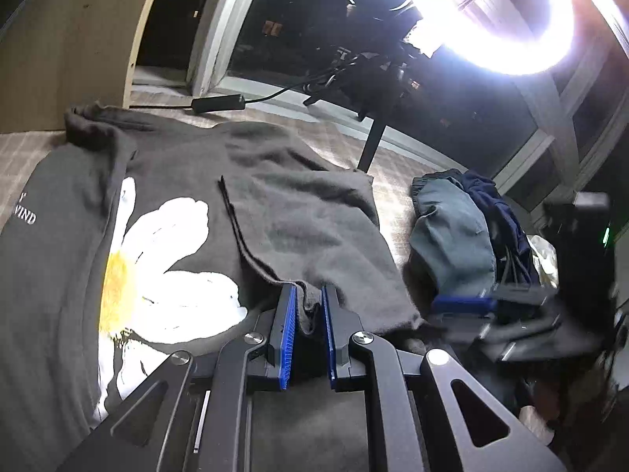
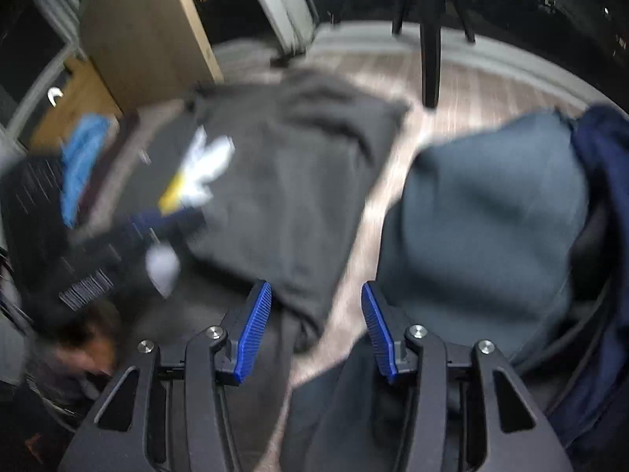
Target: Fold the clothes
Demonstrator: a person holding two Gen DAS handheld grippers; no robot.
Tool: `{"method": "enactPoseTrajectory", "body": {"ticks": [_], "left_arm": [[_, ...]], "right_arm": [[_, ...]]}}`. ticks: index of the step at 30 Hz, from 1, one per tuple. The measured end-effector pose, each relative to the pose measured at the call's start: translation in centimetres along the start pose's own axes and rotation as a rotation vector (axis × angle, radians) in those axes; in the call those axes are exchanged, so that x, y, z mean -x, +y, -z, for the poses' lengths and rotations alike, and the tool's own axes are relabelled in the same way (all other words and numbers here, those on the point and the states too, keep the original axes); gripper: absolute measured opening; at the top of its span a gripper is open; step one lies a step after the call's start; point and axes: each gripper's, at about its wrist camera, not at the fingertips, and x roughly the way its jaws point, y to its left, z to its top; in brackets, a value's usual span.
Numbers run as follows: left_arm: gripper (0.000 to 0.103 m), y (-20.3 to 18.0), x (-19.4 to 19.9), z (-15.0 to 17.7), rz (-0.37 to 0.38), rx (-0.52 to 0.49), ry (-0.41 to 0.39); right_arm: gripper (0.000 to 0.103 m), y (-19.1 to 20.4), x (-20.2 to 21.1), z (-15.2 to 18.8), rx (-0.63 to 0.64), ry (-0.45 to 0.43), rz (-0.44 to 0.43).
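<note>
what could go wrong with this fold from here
1. The left gripper pinches only a thin bit of the dark sweatshirt's folded edge; it could slip out if pulled.
2. The right gripper has open jaws with nothing in them, so that side of the fold may sag or skew.
3. The pile of clothes lies close beside the sweatshirt; the right gripper could snag it by mistake.

The sweatshirt point(image 1: 196, 204) lies left of the clothes pile point(image 1: 464, 232) (both on the checked surface point(image 1: 393, 181)).
</note>
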Motion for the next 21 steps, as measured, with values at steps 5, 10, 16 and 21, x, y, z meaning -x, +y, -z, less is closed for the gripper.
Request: {"method": "enactPoseTrajectory", "body": {"ticks": [5, 10, 16, 21], "left_arm": [[0.012, 0.1, -0.3, 0.2, -0.121, -0.053, 0.025], [0.017, 2.5, 0.2, 0.8, -0.131, 0.027, 0.074], [0.030, -0.2, 1.4, 1.4, -0.012, -0.036, 0.050], [0.030, -2.7, -1.1, 1.9, 0.054, -0.100, 0.094]], "right_arm": [[0.038, 0.0, -1.5, 0.8, -0.003, 0.005, 0.099], [0.039, -1.1, 1.0, 0.0, -0.023, -0.004, 0.042], [0.040, -1.6, 2.6, -5.9, -0.027, -0.169, -0.036], [0.040, -1.1, -3.5, -11.2, 0.036, -0.080, 0.015]]}}
